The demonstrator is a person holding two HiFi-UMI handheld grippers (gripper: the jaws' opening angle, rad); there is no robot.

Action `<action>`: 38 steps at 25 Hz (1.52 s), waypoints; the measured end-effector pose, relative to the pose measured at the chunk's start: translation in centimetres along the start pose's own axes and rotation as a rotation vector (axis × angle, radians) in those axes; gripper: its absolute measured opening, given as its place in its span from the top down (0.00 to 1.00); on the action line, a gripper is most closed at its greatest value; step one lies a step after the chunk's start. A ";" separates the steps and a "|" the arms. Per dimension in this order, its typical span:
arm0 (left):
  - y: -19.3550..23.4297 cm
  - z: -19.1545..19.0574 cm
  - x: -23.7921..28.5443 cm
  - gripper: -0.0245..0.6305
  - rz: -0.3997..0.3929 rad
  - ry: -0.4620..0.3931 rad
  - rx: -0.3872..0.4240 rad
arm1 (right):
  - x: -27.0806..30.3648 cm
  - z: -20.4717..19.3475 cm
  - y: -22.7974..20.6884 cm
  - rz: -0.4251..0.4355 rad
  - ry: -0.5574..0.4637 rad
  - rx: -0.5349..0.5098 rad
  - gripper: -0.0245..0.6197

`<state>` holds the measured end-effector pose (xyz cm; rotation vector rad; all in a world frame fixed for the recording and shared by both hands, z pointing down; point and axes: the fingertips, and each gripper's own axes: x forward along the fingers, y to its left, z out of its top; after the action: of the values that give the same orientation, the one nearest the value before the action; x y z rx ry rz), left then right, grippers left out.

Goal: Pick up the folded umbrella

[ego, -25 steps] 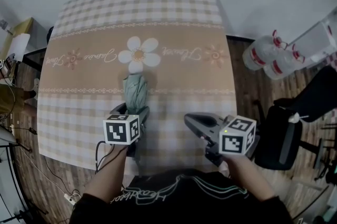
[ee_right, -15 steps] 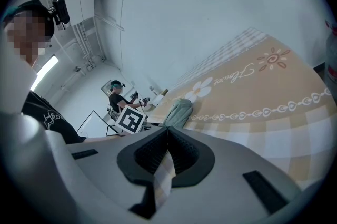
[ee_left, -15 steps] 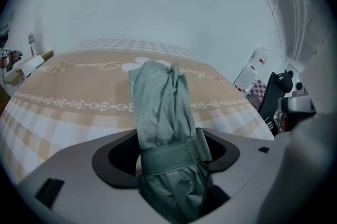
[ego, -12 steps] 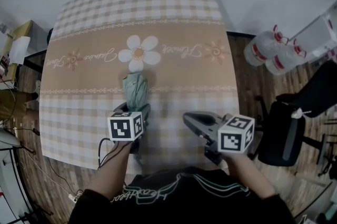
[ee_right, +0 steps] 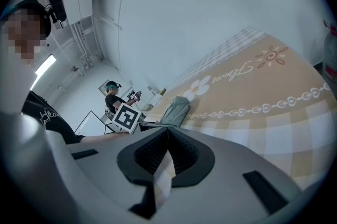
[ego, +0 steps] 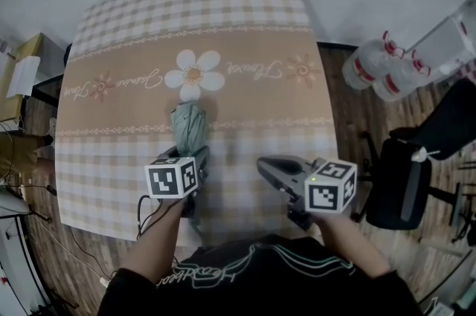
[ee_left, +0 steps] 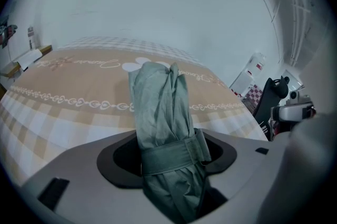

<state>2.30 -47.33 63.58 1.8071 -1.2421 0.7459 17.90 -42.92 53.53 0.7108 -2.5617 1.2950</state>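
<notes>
Grey-green cloth, soft and probably light: the folded umbrella point(ego: 189, 127) lay on the counter point(ego: 253, 102), lengthwise between the left gripper's point(ego: 187, 155) closing jaws, not yet pinched. Its strap point(ee_left: 174, 156) looked the firmest hold. The right gripper point(ego: 266, 167) hung empty, jaws together.

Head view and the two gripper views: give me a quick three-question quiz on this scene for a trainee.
1. True or false: the right gripper holds the folded umbrella.
2. What stands between the jaws of the left gripper? A) the umbrella B) a bottle C) nothing
3. What is printed on the tablecloth just beyond the umbrella's far end?
Key: 1 false. 2 A; those jaws are closing around it. 3 a white flower.
</notes>
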 end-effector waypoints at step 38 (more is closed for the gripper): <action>-4.4 -5.2 -28.8 0.54 -0.364 -0.386 0.156 | -1.9 -4.5 22.0 -0.038 -0.227 -0.196 0.94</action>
<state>-3.62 -28.61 41.48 2.3022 -1.0619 0.3023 8.45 -27.55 39.98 0.9073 -2.7868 0.9830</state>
